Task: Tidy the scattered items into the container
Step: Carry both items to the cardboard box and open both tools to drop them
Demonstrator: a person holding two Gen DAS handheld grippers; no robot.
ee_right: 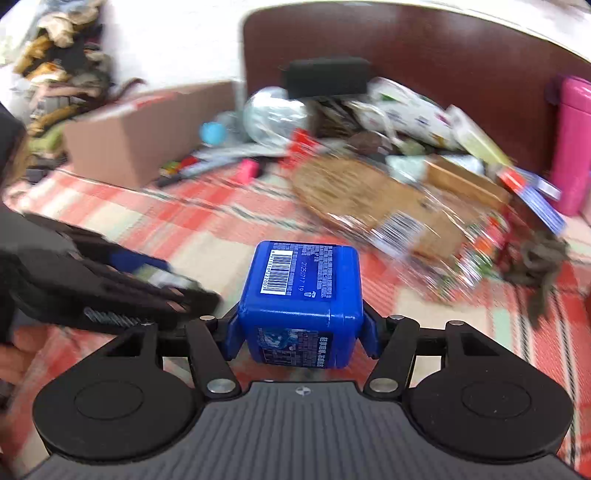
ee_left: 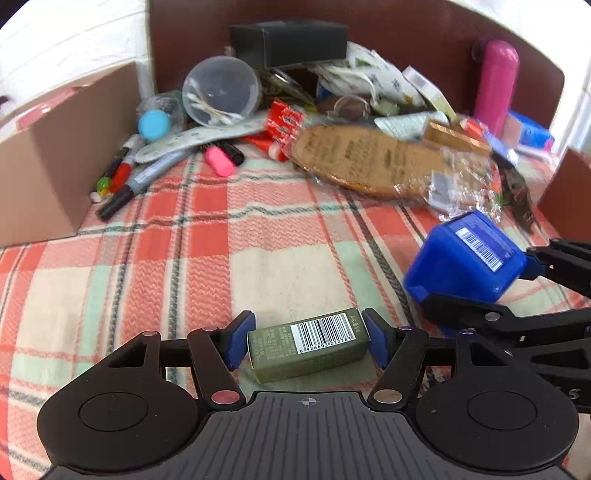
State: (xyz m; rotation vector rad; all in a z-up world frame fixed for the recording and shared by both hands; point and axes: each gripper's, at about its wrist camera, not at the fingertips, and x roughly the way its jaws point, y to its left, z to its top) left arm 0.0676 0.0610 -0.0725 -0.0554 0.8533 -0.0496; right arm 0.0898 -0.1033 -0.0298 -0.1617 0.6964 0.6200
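Holding low over the plaid blanket, your left gripper has its blue pads pressed against both ends of a small olive-green box, barcode face up. At 3 o'clock in the left wrist view, your right gripper reaches in level from the side, clamped on a blue plastic tub whose barcode label faces up; the tub hangs just above the blanket. The cardboard box stands at 10 o'clock, with markers lying against its near corner. From 11 to 2 o'clock, a heap of scattered items runs along the brown headboard: a clear round tub, a black box, a wrapped insole and a pink bottle.
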